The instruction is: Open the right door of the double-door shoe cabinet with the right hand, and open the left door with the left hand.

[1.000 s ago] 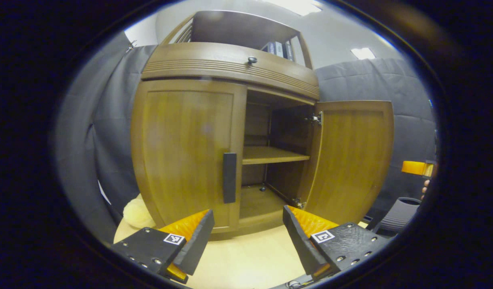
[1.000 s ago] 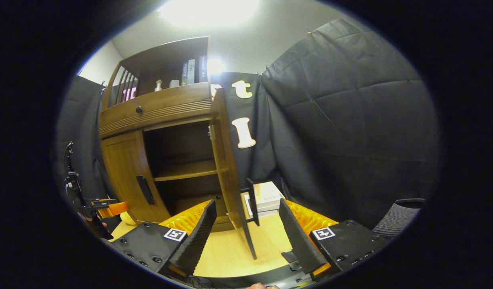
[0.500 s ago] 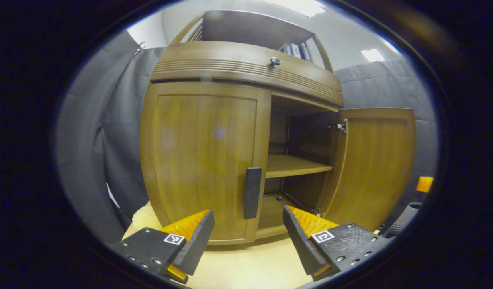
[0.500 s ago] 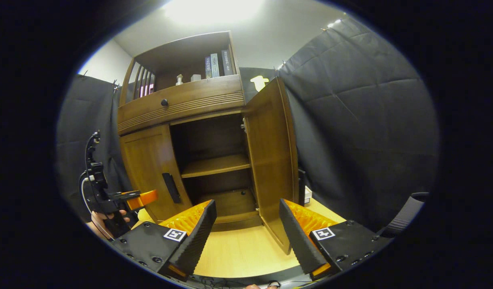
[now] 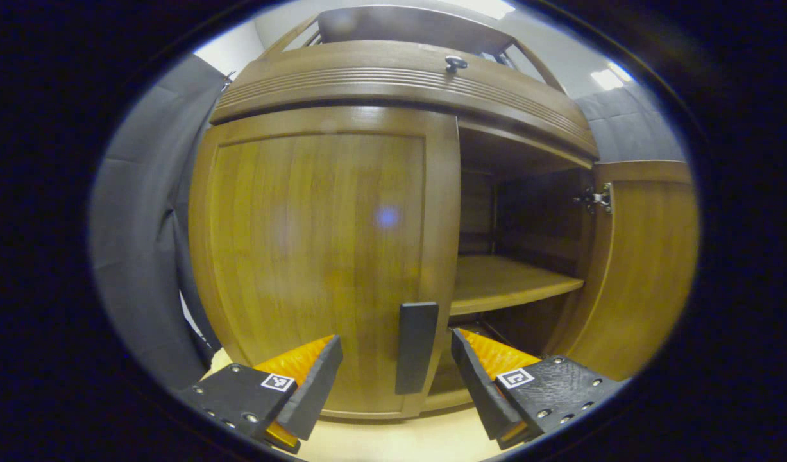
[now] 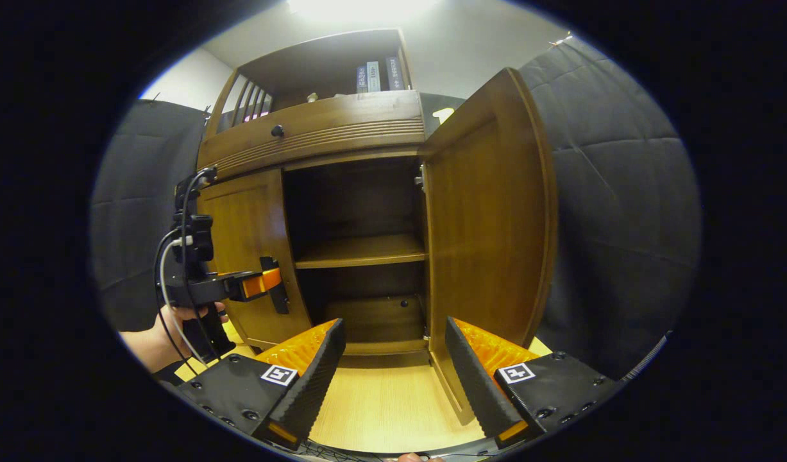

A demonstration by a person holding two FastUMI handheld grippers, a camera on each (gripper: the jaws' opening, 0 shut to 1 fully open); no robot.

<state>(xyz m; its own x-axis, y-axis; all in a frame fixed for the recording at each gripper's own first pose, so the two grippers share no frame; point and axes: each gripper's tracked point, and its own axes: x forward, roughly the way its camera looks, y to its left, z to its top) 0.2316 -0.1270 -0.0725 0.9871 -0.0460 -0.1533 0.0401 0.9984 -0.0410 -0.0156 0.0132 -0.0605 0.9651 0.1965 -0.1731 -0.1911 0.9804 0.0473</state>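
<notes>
You are in a booth with dark cloth walls (image 6: 617, 212) and a white ceiling with a bright light (image 6: 361, 6). A brown wooden shoe cabinet (image 6: 316, 128) stands on a pale wooden floor (image 6: 380, 404). It has a drawer with a small dark knob (image 6: 277, 131) near the top, and some books (image 6: 375, 76) stand on the open shelf above that.

The right door (image 6: 489, 218) is swung wide open. Inside you can see a wooden shelf (image 6: 361, 250) and the dark back of the cabinet. In the left gripper view that open right door (image 5: 643, 269) is at the far right, with a metal hinge (image 5: 595, 199) at its top.

The left door (image 5: 316, 256) is shut. Its dark handle (image 5: 415, 346) runs up and down by the door's inner edge.

Your left gripper (image 5: 396, 369) is close to the left door and points right at it. Its fingers are spread apart, and the handle sits between them. I cannot tell if a finger touches it. In the right gripper view your left gripper (image 6: 265, 282) is level, with its tip at the handle (image 6: 276, 292), and your left hand (image 6: 165, 327) holds it from below.

Your right gripper (image 6: 393, 375) is low in front of the open side. Its fingers are spread wide and hold nothing. The bottom edge of the right door is just beside its right finger (image 6: 476, 378).
</notes>
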